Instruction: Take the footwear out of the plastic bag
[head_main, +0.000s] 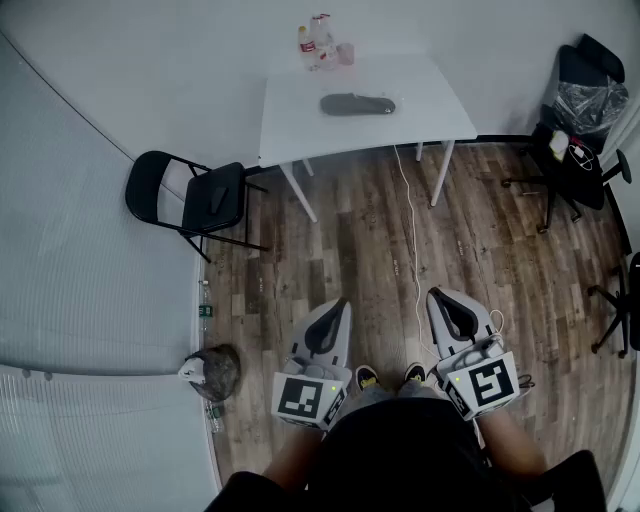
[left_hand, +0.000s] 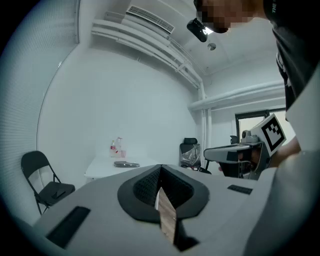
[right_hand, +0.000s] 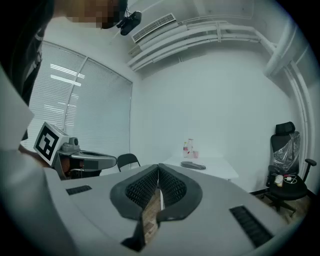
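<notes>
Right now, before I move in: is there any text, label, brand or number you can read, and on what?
No text can be read in any view.
Table bottles: red labels, too small to read.
Floor bottle: green label, too small to read.
Left cube, right cube: black-and-white square patterns, no words.

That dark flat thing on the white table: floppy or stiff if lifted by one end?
The dark thing lies low and long on the table, so it probably won't roll or tip. It looks thin, so it is likely light and may sag from one end. Whether it is slippery is too far off to tell.
</notes>
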